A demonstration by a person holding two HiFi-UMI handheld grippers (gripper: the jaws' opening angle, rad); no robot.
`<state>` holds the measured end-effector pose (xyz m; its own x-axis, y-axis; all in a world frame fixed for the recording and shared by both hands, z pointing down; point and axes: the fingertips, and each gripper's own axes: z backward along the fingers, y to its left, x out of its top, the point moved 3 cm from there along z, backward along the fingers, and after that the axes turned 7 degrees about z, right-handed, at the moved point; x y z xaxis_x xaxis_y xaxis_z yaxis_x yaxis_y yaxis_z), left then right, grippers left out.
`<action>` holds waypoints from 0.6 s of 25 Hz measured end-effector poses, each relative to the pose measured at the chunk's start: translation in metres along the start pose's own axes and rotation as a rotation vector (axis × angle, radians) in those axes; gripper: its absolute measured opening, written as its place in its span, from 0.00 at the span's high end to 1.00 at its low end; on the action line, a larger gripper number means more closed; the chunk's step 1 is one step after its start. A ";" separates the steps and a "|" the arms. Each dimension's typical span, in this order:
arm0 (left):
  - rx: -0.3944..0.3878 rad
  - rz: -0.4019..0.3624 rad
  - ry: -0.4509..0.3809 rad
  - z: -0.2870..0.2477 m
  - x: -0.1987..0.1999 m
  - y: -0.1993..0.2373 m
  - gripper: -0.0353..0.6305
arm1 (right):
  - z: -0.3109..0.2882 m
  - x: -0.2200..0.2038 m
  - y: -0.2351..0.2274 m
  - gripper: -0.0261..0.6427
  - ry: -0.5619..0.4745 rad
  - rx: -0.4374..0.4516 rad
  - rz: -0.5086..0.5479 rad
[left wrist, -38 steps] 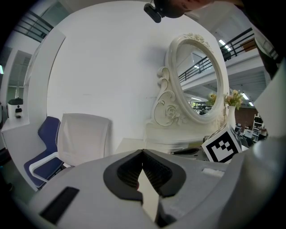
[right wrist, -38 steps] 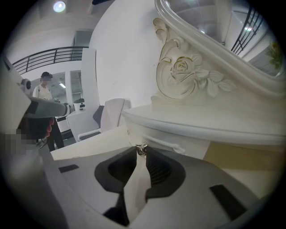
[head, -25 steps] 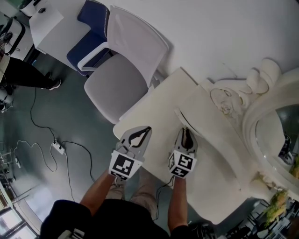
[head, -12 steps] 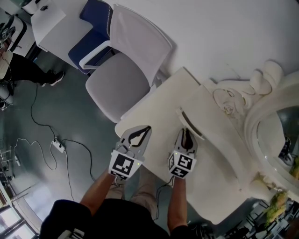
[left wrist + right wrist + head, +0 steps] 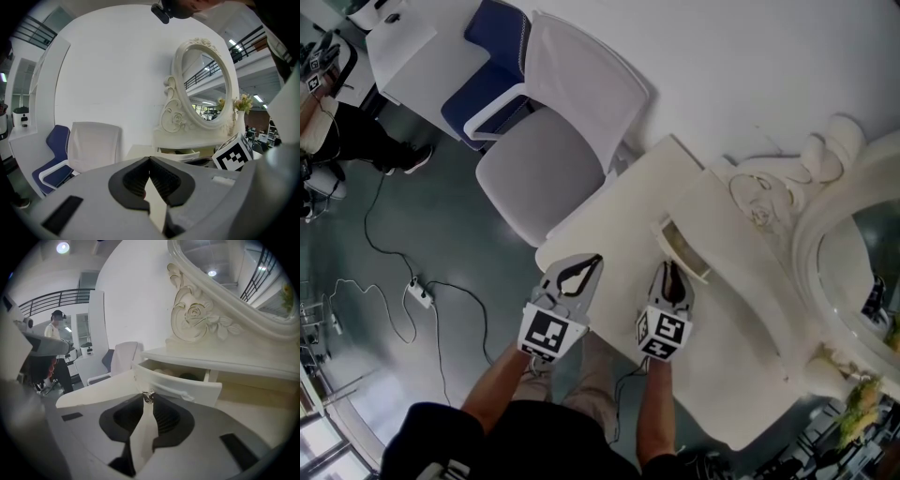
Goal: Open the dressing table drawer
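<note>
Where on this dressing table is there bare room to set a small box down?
Bare tabletop lies between the drawer and the edge by the chair. Another bare strip runs right of the right gripper, in front of the shelf. Crowded: in front of the drawer, where that gripper grips the knob.

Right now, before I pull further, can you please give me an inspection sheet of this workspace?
Surface: cream dressing table.
Job's things: small cream drawer partly open; small metal knob on its front.
Clutter: nothing seen.
Grippers: right gripper shut on the knob; left gripper shut, holding nothing.
Cables: black cable and white power strip on the grey floor.
Surroundings: ornate oval mirror, grey-seated white chair, blue chair, a person at the left.
</note>
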<state>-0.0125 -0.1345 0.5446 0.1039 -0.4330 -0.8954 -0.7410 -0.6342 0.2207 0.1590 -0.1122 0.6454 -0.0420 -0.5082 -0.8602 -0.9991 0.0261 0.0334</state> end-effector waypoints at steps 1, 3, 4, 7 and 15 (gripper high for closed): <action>0.000 0.000 0.001 0.001 -0.001 0.000 0.94 | 0.001 0.000 0.000 0.86 0.000 0.000 -0.002; 0.000 0.001 0.005 0.003 -0.002 -0.001 0.94 | 0.003 -0.001 0.001 0.86 0.000 -0.001 -0.004; 0.000 0.000 0.007 0.003 -0.003 -0.001 0.94 | 0.003 -0.002 0.002 0.86 0.000 -0.001 -0.005; -0.002 -0.003 0.008 0.005 -0.003 -0.002 0.94 | 0.006 -0.003 0.004 0.86 -0.001 0.000 -0.006; -0.003 -0.008 0.007 0.010 -0.003 -0.003 0.94 | 0.009 -0.006 0.009 0.86 -0.001 -0.003 -0.011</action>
<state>-0.0174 -0.1252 0.5434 0.1142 -0.4322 -0.8945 -0.7385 -0.6392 0.2146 0.1503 -0.1010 0.6459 -0.0311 -0.5077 -0.8610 -0.9995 0.0175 0.0257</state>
